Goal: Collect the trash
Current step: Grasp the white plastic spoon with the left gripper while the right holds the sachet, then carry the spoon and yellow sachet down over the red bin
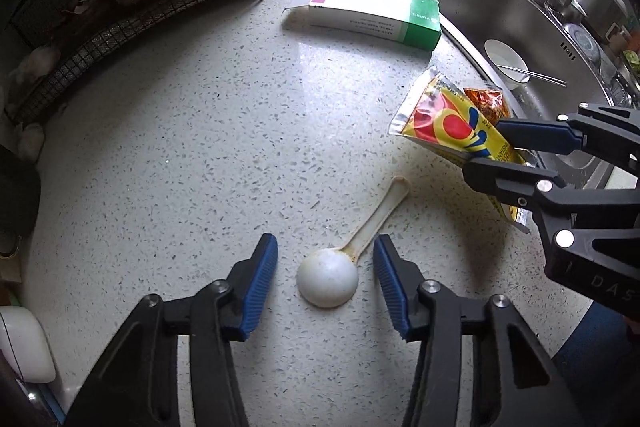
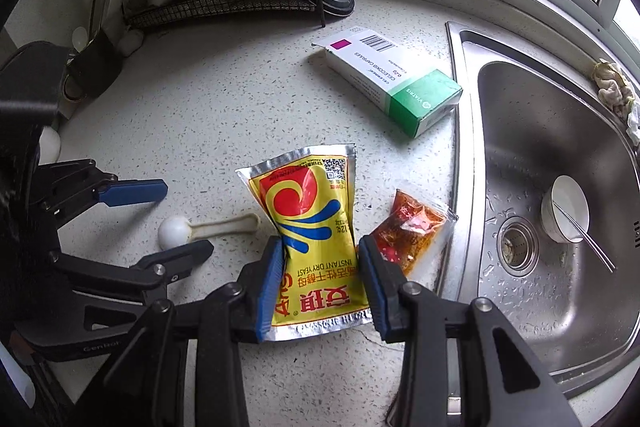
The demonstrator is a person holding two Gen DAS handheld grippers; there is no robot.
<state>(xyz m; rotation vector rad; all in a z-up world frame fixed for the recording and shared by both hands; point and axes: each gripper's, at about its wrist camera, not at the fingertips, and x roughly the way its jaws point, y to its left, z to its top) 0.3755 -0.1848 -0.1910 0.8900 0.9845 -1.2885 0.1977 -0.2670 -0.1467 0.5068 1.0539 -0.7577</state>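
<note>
Yellow foil, the yeast packet (image 2: 312,247), sits pinched at its waist between our right gripper (image 2: 320,267)'s blue pads, just left of a red sachet (image 2: 408,231) by the sink (image 2: 560,155). Our left gripper (image 1: 326,263) hovers spread wide around the bowl of a white scoop (image 1: 340,263) on the speckled counter (image 1: 180,147), touching nothing. A green-ended medicine box (image 1: 372,15) lies farther back.

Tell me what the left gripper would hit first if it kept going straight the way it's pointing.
Probably the white plastic scoop: its bowl lies between the open left gripper fingers, its handle pointing onward. Height above the counter is unclear.
</note>
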